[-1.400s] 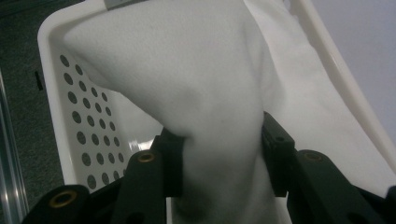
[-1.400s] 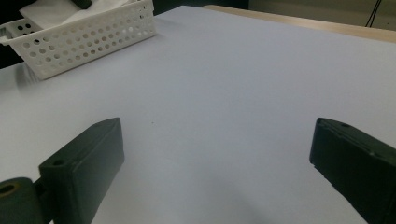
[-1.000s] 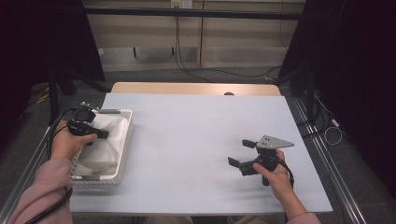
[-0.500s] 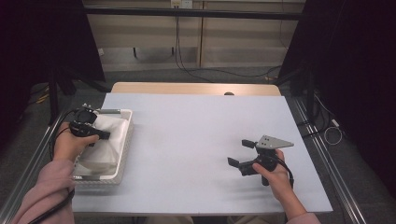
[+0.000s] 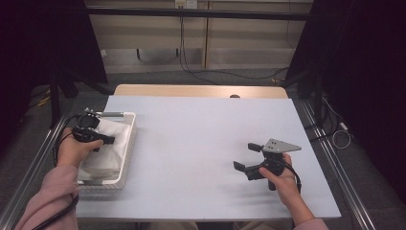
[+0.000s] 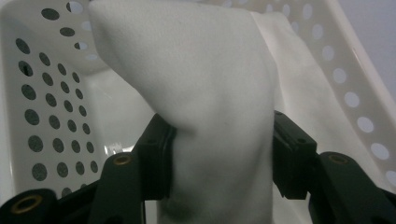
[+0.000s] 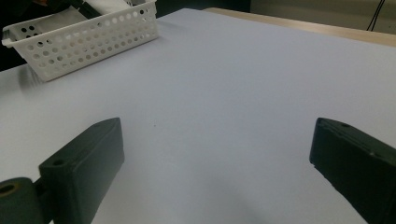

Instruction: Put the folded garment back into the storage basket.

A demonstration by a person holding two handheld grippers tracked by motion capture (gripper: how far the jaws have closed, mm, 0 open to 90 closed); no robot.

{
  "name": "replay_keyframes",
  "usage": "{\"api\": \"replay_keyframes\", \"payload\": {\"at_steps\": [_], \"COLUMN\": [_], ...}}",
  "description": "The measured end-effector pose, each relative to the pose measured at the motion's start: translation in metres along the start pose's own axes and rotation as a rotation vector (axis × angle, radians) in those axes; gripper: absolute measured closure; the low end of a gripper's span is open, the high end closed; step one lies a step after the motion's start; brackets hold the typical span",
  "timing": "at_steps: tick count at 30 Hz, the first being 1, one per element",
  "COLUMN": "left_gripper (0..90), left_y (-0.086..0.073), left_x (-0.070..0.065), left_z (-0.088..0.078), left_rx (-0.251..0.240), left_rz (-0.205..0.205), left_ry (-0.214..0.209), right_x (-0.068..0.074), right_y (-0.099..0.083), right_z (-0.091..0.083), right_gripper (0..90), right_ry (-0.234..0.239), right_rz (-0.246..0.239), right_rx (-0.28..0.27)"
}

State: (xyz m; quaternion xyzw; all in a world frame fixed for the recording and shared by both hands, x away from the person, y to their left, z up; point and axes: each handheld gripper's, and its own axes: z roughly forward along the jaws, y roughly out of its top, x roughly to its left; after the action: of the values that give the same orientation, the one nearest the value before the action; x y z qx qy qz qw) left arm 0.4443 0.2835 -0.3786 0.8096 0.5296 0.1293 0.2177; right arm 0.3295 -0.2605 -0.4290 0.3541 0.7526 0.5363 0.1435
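From the high view, the left claw [image 5: 103, 140] hangs over the white perforated plastic basket [image 5: 125, 158] at the left edge of the pale blue desk [image 5: 201, 143], its tip over the soft white folded cloth [image 5: 107, 155] that lies inside. The basket's long axis runs away from the person. The right claw [image 5: 250, 158] rests well apart on the desk's right side, so the left hand is by far the nearer.

In the left gripper view, a raised fold of the cloth [image 6: 205, 102] stands between the black jaws, straight ahead of them. The jaws have just been opening; the pads lie against the fold's sides, but whether they are pressing I cannot tell.

In the right gripper view, the jaws stand wide apart with nothing between them, and the basket [image 7: 84, 39] sits far off at upper left.
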Motion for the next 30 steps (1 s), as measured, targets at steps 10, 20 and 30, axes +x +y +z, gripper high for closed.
{"api": "replay_keyframes", "payload": {"at_steps": [10, 20, 30], "left_gripper": [33.3, 28.8, 26.3], "left_y": [0.004, 0.006, 0.007], "left_x": [0.002, 0.007, 0.005], "left_z": [-0.006, -0.013, -0.016], "left_rx": [-0.027, -0.046, -0.059], "left_rz": [-0.042, -0.058, -0.067], "left_ry": [0.014, 0.019, -0.011], "right_x": [0.000, 0.000, 0.000], "right_y": [0.000, 0.000, 0.000], "right_z": [0.000, -0.001, -0.001], "right_gripper": [3.1, 3.2, 3.1], "right_ry": [-0.003, -0.009, -0.007], "right_rz": [0.000, 0.003, 0.002], "right_rx": [-0.001, -0.002, 0.000]}}
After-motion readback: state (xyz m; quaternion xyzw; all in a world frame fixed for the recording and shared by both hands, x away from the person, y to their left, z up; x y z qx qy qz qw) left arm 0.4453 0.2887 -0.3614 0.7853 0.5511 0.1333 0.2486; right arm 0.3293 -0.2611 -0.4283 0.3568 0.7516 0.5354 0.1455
